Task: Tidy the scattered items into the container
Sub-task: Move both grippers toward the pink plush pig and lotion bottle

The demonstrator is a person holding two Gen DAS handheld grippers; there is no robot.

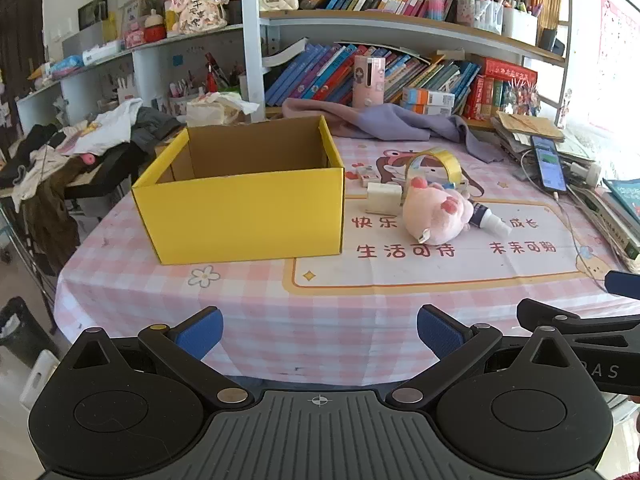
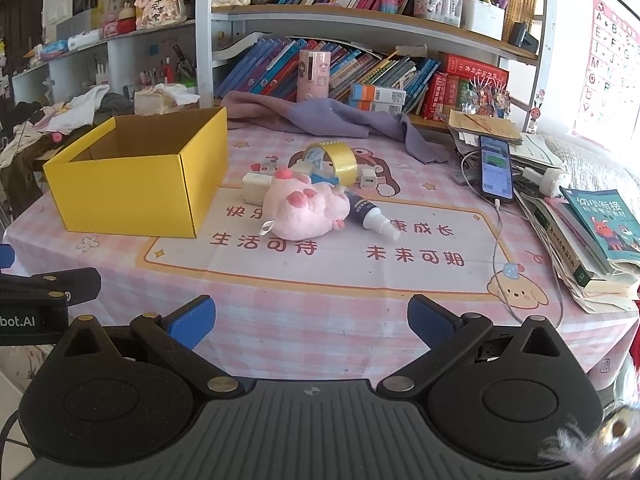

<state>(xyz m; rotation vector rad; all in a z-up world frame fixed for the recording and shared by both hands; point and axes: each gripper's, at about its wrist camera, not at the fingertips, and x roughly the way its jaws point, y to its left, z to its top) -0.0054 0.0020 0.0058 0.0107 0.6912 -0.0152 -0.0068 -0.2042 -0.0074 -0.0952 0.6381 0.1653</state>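
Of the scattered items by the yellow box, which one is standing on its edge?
The gold roll of tape behind the pink plush toy: it stands upright on its rim, while the plush and small spray bottle lie flat.

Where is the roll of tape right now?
In both views the tape roll stands on edge just behind the pink plush toy, right of the yellow box.

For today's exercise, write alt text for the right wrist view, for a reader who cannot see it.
An open yellow box sits on a pink checked tablecloth, with a pink plush toy, a tape roll and a spray bottle clustered to its right. The right gripper is open and empty in the foreground.
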